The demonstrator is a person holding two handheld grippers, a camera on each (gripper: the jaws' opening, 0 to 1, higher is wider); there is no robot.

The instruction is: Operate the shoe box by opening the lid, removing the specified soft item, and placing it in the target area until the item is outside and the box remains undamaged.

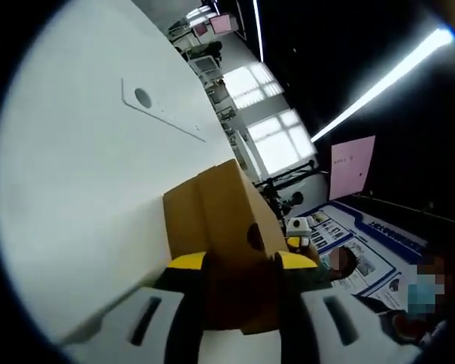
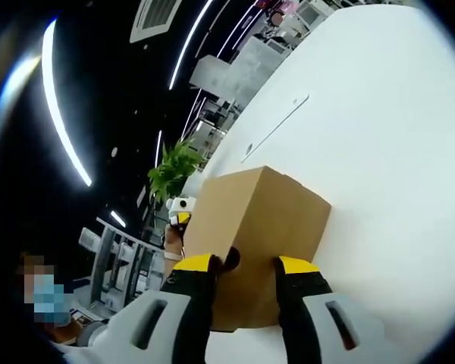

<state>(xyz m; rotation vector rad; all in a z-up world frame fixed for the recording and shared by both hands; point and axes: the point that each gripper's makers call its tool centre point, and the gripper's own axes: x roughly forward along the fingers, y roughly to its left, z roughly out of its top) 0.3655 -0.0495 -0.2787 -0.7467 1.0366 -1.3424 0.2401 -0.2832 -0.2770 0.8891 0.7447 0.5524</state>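
Note:
A brown cardboard shoe box [image 1: 220,220] lies on the white table [image 1: 76,174] with its lid down. My left gripper [image 1: 241,262] holds one end of it, a yellow-tipped jaw on each side, just below a round finger hole [image 1: 255,236]. From the opposite end, my right gripper [image 2: 245,264] clamps the same box [image 2: 262,220] beside that end's finger hole [image 2: 231,260]. Each gripper shows in the other's view past the box: the right gripper [image 1: 299,231] and the left gripper [image 2: 180,206]. The inside of the box is hidden.
A flat cover plate with a hole [image 1: 142,97] is set into the table [image 2: 394,152] beyond the box. A green plant [image 2: 174,171], shelving and desks stand past the table edge. A person [image 1: 341,262] sits near printed boards [image 1: 371,243].

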